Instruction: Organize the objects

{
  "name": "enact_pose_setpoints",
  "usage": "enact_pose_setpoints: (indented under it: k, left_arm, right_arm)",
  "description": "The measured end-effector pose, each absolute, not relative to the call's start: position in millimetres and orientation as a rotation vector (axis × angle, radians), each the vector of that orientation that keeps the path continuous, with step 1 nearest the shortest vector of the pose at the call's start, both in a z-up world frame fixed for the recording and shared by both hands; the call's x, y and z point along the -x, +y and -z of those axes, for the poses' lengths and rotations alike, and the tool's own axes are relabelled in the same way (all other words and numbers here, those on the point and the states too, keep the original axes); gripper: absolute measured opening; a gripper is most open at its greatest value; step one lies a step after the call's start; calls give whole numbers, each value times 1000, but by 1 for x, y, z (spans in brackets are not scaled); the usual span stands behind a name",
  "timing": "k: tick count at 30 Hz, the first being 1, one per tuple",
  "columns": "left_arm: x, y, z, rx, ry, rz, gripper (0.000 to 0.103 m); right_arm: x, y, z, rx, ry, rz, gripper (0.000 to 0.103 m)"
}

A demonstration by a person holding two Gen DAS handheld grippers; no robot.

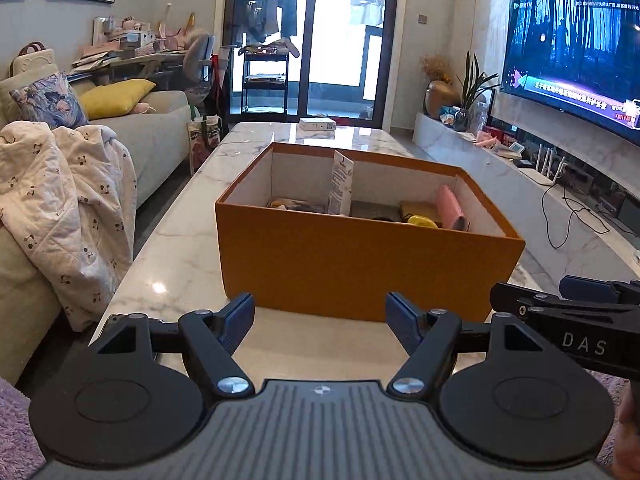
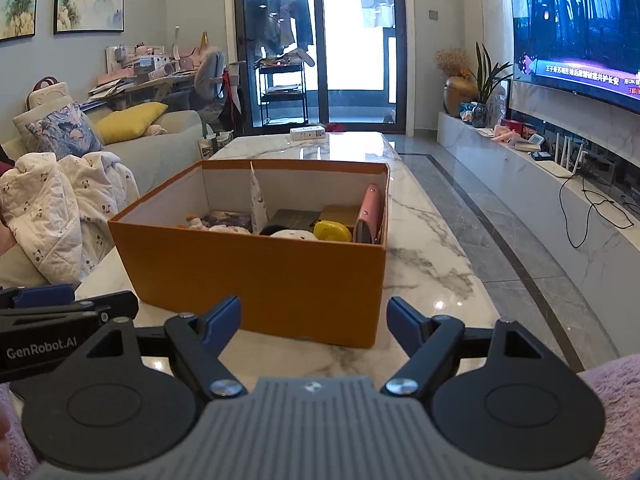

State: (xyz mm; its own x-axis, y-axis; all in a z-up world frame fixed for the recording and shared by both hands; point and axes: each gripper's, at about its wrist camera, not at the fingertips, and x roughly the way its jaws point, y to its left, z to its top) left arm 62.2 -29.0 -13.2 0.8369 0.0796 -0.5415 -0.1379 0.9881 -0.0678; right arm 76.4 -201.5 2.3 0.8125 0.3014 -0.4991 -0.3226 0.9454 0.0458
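An open orange box (image 1: 352, 264) (image 2: 256, 276) stands on the marble table (image 1: 180, 252) (image 2: 432, 264). Inside lie several items: a pink wallet (image 2: 370, 216) (image 1: 452, 208) against the right wall, a yellow round object (image 2: 332, 232) (image 1: 422, 222), a dark booklet (image 2: 294, 218) and an upright paper tag (image 1: 340, 184) (image 2: 258, 200). My left gripper (image 1: 320, 320) is open just in front of the box with nothing between its fingers. My right gripper (image 2: 314, 320) is also open and holds nothing, near the box's front right corner. Each gripper shows at the edge of the other's view.
A small white box (image 1: 318, 123) (image 2: 307, 133) sits at the table's far end. A sofa with a quilt (image 1: 68, 208) and cushions lines the left. A television (image 1: 576, 60) and marble console (image 1: 500, 168) run along the right. Pink fabric (image 2: 616, 400) lies at the near right.
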Motion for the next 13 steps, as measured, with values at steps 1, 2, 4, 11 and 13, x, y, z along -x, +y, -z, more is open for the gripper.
enact_pose_setpoints:
  k: [1,2,4,11,13]
  left_arm:
    - [-62,-29,13,105,569,-116,85]
    - [-61,-28,12,105,568,-116,85]
    - [-60,-29,12,103,568,-115,85]
    - [-57,-27,12,107,569,-106,85]
    - [-57,-27,12,108,569,-108,85]
  right_arm:
    - [-77,-201,-1,43,527,-334,81]
    - [-77,-201,0,45,529,-335,81]
    - [-78,-201,0,46,532,-334,81]
    - [-83,-200,2,47,541,-334,81]
    - [-83,-199,3,50,544,-335,81]
